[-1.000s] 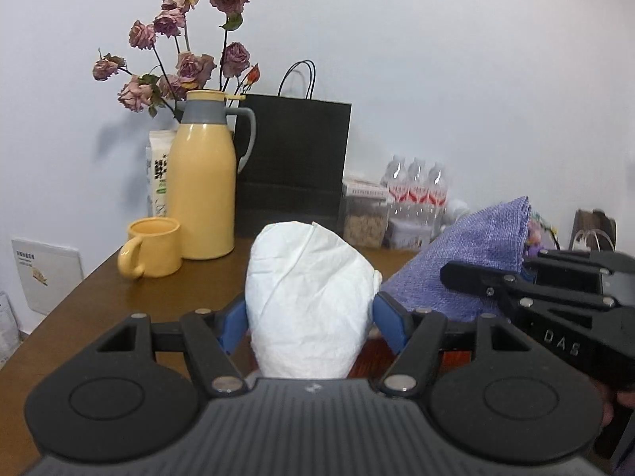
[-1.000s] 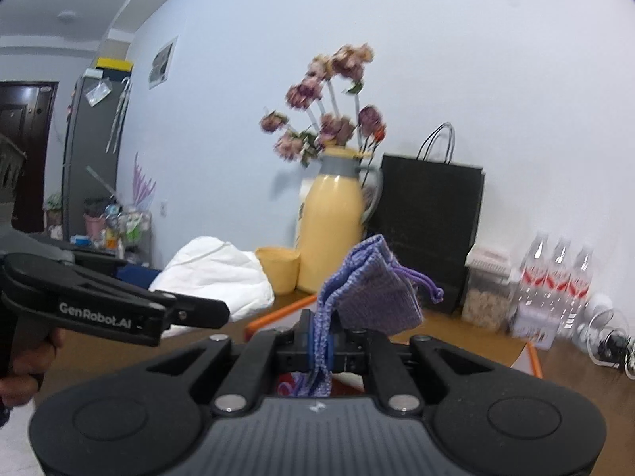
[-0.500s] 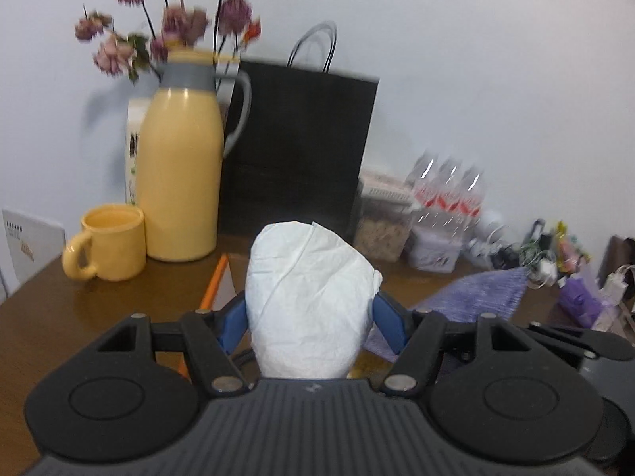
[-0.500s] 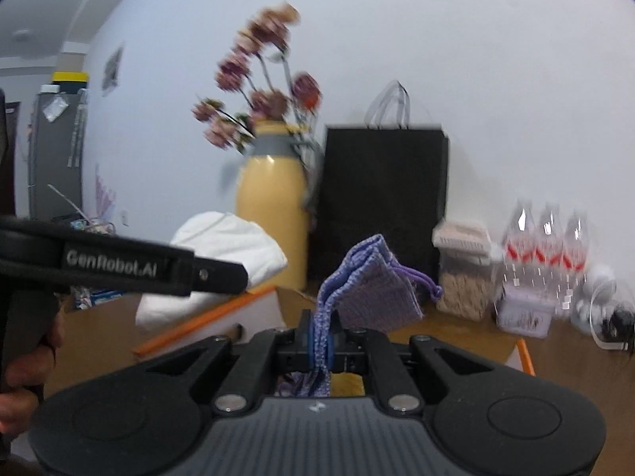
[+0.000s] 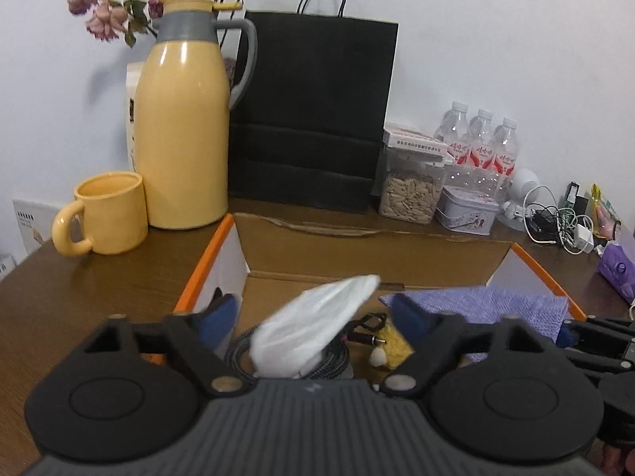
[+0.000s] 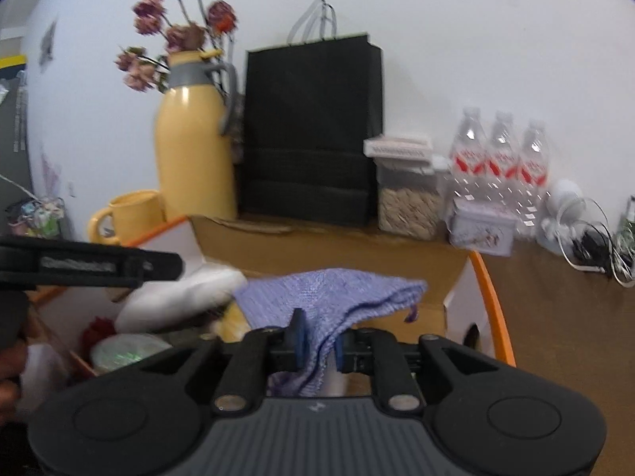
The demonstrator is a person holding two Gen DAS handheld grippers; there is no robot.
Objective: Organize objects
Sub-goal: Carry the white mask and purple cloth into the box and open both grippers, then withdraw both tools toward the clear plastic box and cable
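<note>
An open cardboard box [image 5: 357, 246] with orange edges lies below both grippers. My left gripper [image 5: 315, 315] is over its left half and its jaws are opening. The white bundle [image 5: 317, 329] leans over to the right between the blue pads [image 5: 222, 315], and neither pad touches it. My right gripper [image 6: 320, 343] is over the box's right half, jaws opening a little. The purple knitted pouch [image 6: 329, 293] droops forward between its pads, no longer pinched. The pouch [image 5: 496, 305] also shows in the left wrist view. A black cable [image 5: 246, 345] and a yellow plush toy [image 5: 391, 347] lie in the box.
Behind the box stand a yellow thermos jug [image 5: 182, 139], a yellow mug [image 5: 107, 214], a black paper bag [image 5: 313, 119], a seed jar [image 5: 410, 194], water bottles [image 5: 480, 146] and a tin [image 5: 466, 210]. Chargers and wires [image 5: 555, 222] lie at the right.
Both grippers came forward and down over the box. The left jaws spread and the white bundle tipped sideways. The right jaws parted and the purple pouch flopped down from upright.
</note>
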